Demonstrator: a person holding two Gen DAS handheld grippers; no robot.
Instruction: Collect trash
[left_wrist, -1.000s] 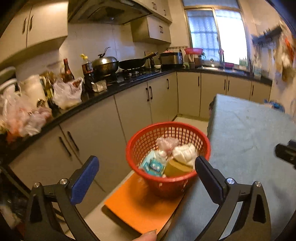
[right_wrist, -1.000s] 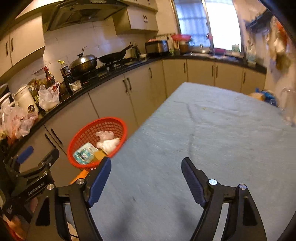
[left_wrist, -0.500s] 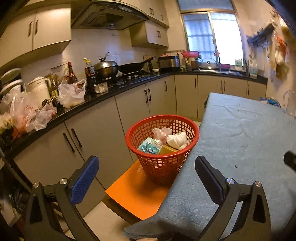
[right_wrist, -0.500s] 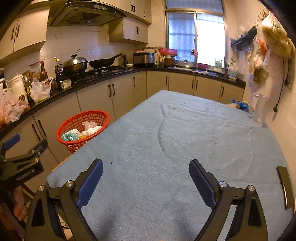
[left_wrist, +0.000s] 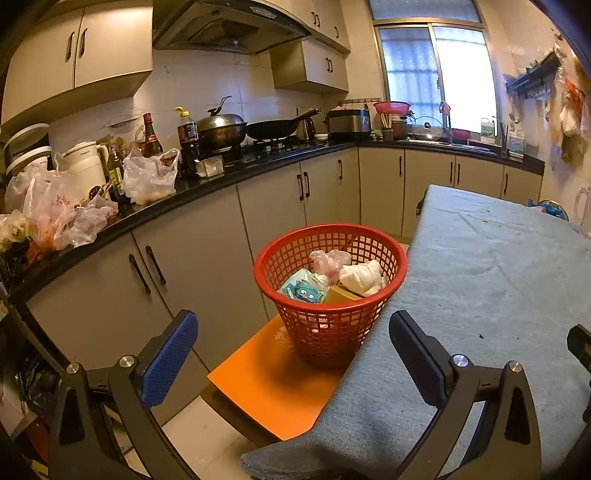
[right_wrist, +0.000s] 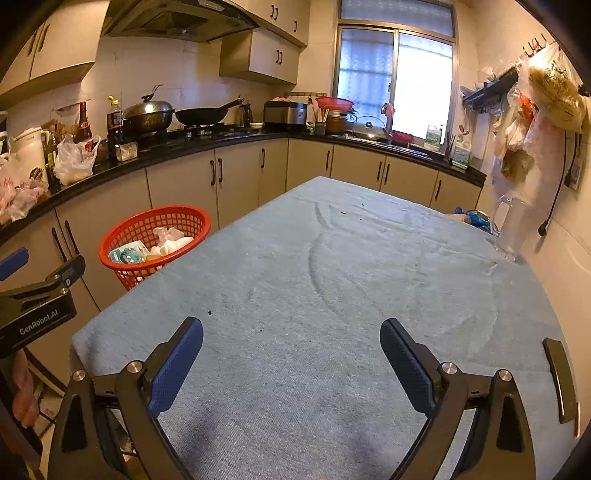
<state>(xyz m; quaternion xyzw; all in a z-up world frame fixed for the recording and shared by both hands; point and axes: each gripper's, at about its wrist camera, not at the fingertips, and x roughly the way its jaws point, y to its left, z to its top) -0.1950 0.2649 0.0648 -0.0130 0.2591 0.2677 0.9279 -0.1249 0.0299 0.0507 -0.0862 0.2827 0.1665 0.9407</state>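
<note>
Reading "GenRobot.AI" in white letters on the black body of the left gripper (right_wrist: 35, 306), seen at the left edge of the right wrist view; no other writing sharp enough to read, neither on the white electric kettle (left_wrist: 86, 168) nor on the dark sauce bottles (left_wrist: 151, 133) along the black countertop (left_wrist: 221, 177). Sitting on an orange square stool seat (left_wrist: 266, 384), just beside the long edge of the table under its blue-grey cloth (right_wrist: 332, 277): a red plastic lattice basket (left_wrist: 328, 332), upright. Inside it, crumpled white paper (left_wrist: 360, 277), a scrunched pinkish plastic bag (left_wrist: 328, 260), a teal packet printed with a cartoon face (left_wrist: 303, 290) and a tan cardboard piece (left_wrist: 340, 295), all lying loosely together. Spread wide with nothing between them: the left gripper's blue-padded fingers (left_wrist: 168, 360), aimed toward the basket. Likewise wide and empty, having just been opening: the right gripper (right_wrist: 291, 369), over the bare cloth. On the counter, white and pink plastic bags (left_wrist: 147, 177), knotted and full, contents not discernible.
</note>
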